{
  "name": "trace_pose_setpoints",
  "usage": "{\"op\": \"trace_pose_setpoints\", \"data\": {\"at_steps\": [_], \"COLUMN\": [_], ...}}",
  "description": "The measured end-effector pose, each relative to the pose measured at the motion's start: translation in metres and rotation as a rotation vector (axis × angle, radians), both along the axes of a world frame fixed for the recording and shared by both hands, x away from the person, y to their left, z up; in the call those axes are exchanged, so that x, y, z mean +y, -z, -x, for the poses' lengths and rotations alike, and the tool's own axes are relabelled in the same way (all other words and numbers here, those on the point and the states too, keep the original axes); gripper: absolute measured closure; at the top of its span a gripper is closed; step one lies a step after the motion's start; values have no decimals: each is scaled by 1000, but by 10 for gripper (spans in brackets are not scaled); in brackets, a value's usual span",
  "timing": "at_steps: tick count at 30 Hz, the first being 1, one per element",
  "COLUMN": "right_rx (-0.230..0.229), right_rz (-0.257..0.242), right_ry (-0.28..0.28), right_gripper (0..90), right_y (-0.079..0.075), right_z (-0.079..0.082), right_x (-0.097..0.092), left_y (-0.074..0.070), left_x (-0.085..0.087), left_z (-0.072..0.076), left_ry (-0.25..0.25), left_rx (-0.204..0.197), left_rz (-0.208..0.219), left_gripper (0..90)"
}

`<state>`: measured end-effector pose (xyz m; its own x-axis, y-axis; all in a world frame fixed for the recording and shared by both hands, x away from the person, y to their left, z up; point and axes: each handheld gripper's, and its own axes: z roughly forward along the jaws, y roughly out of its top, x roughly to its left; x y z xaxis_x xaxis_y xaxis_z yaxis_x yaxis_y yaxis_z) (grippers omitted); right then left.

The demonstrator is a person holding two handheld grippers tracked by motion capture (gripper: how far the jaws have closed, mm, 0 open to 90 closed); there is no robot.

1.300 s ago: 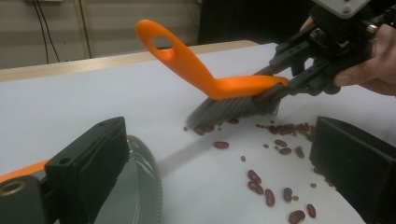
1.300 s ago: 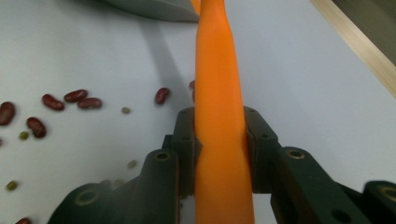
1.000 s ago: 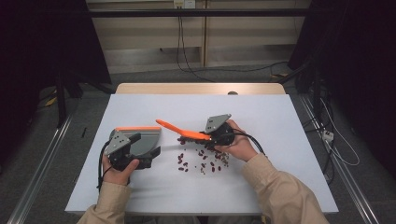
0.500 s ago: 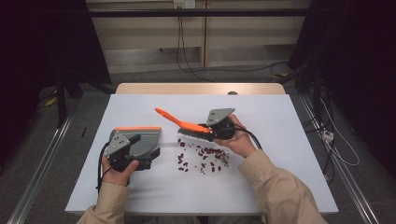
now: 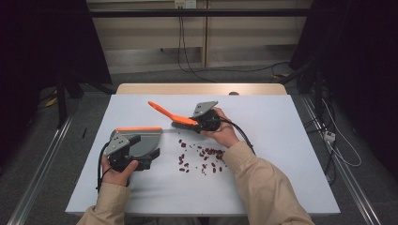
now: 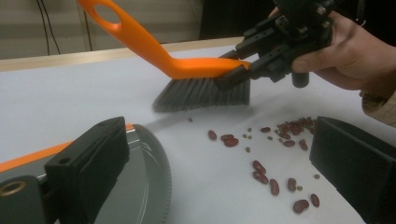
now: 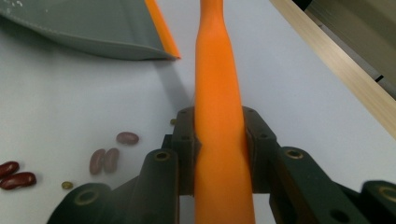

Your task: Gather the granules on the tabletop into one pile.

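Your right tool [image 5: 199, 123] is pinching the stiff, light orange plastic hand brush [image 5: 174, 117] at its back, just above the grey bristles, beyond the scattered red beans [image 5: 202, 157] on the white counter [image 5: 281, 154]. Your left tool [image 5: 143, 157] clamps the grey dustpan [image 5: 141, 140], flat near the beans. They'll roll easily; sweep softly.

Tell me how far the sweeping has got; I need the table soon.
Done: the right claw grips the orange brush, the left claw holds the grey dustpan. In hand: bristles hover beside the beans. Left: every bean lies on the table, none visibly in the pan.
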<state>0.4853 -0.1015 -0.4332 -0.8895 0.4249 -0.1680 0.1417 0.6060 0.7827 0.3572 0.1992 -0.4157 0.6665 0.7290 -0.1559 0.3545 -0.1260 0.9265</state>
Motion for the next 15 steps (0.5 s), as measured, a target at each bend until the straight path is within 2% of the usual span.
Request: {"op": "trace_pose_setpoints", "data": {"at_steps": [5, 15], "right_rx": [14, 22], "right_rz": [7, 25], "right_ry": [-37, -134], "right_gripper": [710, 709], "right_y": [-2, -5], "right_z": [10, 39], "right_x": [-1, -3], "left_y": [-1, -2], "left_x": [1, 0], "left_z": [0, 2], "left_ry": [1, 1], "left_rx": [-5, -8], "left_rz": [-3, -5], "left_gripper": [44, 45]}}
